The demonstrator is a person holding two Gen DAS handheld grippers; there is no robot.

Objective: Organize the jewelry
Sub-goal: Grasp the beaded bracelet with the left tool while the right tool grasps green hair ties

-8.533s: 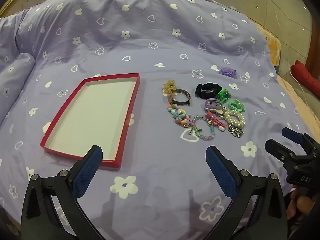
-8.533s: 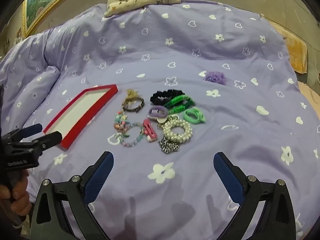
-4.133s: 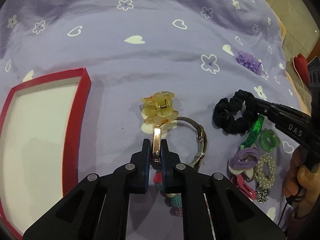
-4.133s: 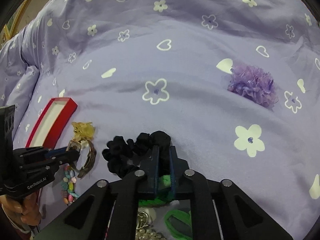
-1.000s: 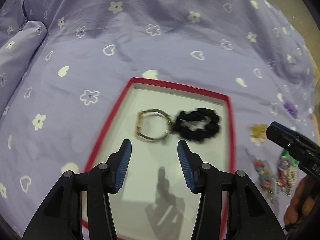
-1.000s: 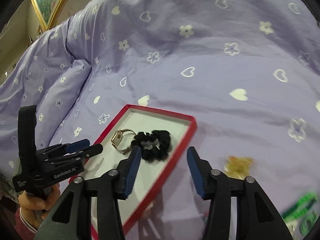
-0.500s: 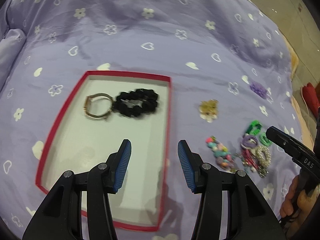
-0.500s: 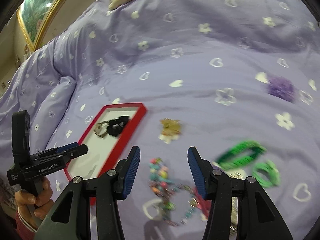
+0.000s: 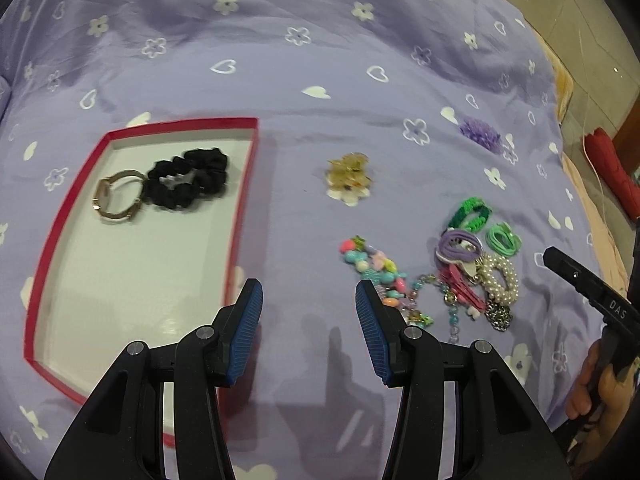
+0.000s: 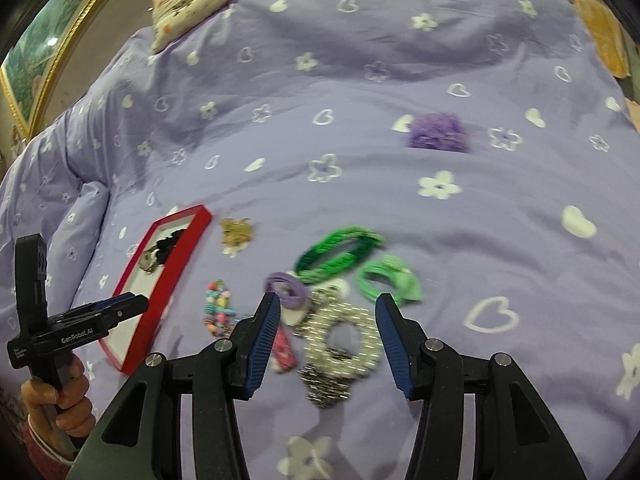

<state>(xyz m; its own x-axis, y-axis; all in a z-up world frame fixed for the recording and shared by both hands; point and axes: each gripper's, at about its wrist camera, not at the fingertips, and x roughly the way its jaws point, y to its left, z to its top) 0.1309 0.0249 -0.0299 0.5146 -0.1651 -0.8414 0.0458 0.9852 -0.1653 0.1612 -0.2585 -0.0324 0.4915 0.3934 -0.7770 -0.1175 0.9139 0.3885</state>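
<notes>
1. Both grippers, left [image 9: 308,330] and right [image 10: 326,342], stand apart and empty; right hovers over the pearl bracelet [image 10: 342,340].
2. Come down on one strand only; the pink clip [image 10: 285,350] and chain [image 10: 326,390] touch it.
3. Red tray [image 9: 240,208] holds watch [image 9: 116,196] and black scrunchie [image 9: 188,178]; yellow claw clip [image 9: 348,178] lies apart on the bed.

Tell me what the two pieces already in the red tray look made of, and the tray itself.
The black scrunchie looks like soft matte fabric, gathered into ruffles all round. The bangle beside it seems metal, a thin rigid hoop with a dull gold-bronze sheen; too blurred to be sure. The red tray looks like cardboard: thin straight walls, flat white matte floor, no gloss.
</notes>
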